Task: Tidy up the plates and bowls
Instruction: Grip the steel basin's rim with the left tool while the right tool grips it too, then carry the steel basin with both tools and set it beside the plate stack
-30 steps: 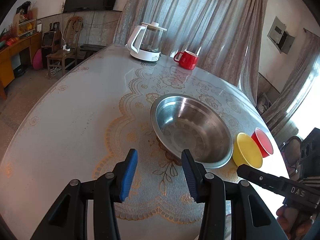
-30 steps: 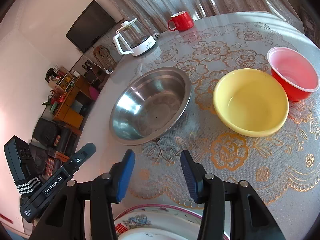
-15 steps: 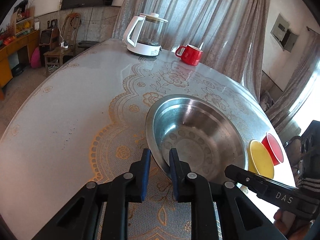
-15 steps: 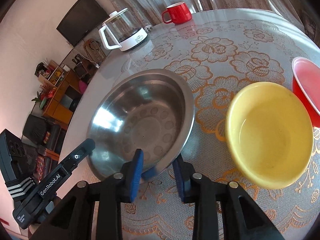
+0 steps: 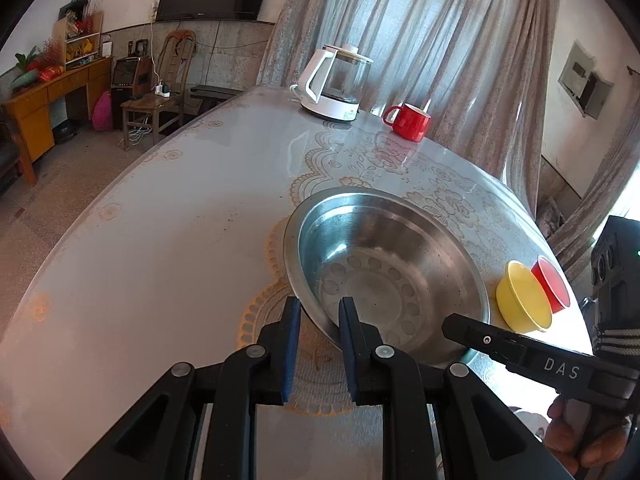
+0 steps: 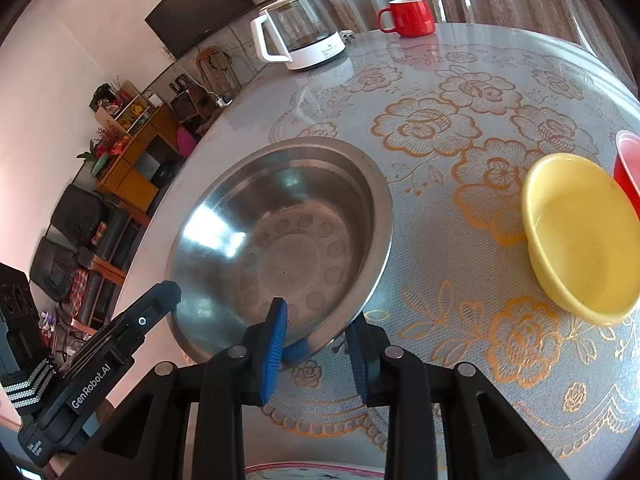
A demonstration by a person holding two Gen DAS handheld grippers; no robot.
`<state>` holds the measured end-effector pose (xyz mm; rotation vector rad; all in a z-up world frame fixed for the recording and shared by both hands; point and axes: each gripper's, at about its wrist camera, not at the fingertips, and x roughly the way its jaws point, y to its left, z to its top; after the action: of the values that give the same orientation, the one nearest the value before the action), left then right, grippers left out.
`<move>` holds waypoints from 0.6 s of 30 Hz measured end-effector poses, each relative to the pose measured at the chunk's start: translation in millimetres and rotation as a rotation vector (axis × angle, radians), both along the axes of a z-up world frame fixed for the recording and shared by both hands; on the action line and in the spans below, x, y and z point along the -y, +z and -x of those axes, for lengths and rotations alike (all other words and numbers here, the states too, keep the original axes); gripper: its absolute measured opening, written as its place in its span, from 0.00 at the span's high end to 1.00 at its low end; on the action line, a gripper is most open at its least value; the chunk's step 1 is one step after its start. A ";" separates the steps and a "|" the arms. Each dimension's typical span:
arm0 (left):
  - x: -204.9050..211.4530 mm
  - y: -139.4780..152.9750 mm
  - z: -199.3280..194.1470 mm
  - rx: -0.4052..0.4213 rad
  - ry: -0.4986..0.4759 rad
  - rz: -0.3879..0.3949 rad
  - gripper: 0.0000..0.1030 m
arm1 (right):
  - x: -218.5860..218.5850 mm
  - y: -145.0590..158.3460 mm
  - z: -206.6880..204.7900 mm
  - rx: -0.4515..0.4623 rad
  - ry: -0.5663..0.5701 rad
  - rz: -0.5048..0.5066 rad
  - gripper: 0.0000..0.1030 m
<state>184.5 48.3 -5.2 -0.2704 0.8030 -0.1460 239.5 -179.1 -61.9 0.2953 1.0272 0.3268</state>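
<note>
The steel basin [image 5: 384,276] stood on the round table [image 5: 160,248] with its lace-patterned cover, and both grippers pinched its near rim. The left gripper [image 5: 319,322] had one blue pad inside the wall and one outside; the right gripper [image 6: 318,330] gripped the same rim a little further along, its fingers [image 6: 276,340] narrowed onto the metal.

Only the left wrist view showed the basin tilted, its near edge raised off the cover, with the right gripper's black body [image 5: 532,360] and the hand holding it crossing below the basin. Only the right wrist view showed the yellow bowl [image 6: 580,236] from above, just beside the basin's right, the red bowl [image 6: 629,168] touching its far side, and a patterned plate rim [image 6: 312,470] at the bottom edge, nearer than the basin. The glass kettle [image 6: 298,32] and red mug [image 6: 408,16] stood well beyond the basin in both views.

Half a second earlier both grippers were already closed on the rim with the basin flat; a second earlier both sets of fingers were spread wide, short of the basin.
</note>
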 end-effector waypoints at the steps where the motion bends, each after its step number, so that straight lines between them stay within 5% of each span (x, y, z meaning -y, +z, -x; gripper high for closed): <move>1: -2.5 0.9 7.5 0.002 -0.005 0.011 0.82 | -4.4 0.1 2.4 0.000 0.010 -0.005 0.72; 7: -9.1 3.8 37.5 0.013 0.002 -0.001 0.82 | -29.3 4.9 19.0 0.019 0.063 -0.015 0.72; 18: -41.3 -6.6 0.2 -0.067 0.106 0.157 0.62 | -26.4 0.1 21.2 -0.013 0.024 -0.051 0.72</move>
<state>184.3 89.5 -11.8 -0.4674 0.8432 -0.1008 218.3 -152.7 -61.8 0.3315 1.0366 0.3741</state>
